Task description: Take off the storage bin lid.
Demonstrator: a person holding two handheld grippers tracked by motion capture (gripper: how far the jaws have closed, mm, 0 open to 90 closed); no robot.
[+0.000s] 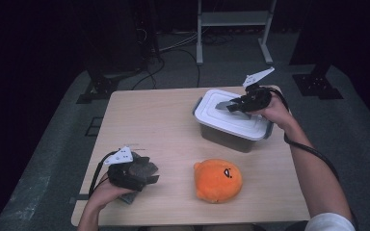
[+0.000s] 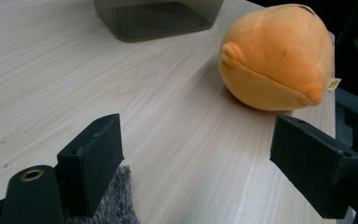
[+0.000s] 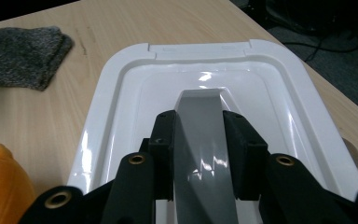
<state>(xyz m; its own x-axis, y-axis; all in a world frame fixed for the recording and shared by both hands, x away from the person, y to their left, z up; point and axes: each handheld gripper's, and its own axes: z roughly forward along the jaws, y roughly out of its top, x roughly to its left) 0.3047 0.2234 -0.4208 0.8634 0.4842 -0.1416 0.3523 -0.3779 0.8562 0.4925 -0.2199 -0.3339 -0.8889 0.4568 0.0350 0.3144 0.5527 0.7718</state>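
- Two jaws of your right gripper point(image 3: 198, 154) pinch the lid's grey handle point(image 3: 200, 140); lift the white lid point(image 1: 231, 114) straight, keeping it level.
- Keep your left gripper point(image 2: 198, 154), jaws spread, near the table's front-left corner.

A wide stretch of bare light wooden tabletop point(image 1: 149, 120) lies open between the grey knitted cloth point(image 1: 142, 168) at the near left and the white-lidded, dark-walled plastic storage box point(image 1: 231, 120) at the far right. A round orange plush toy point(image 1: 218, 180) sits near the front edge, leaving a clear lane between it and the box. The left gripper point(image 1: 147, 174), jaws apart, faces the toy across unobstructed wood. The right gripper point(image 3: 198, 154) clamps the lid's grey handle point(image 3: 203, 140).
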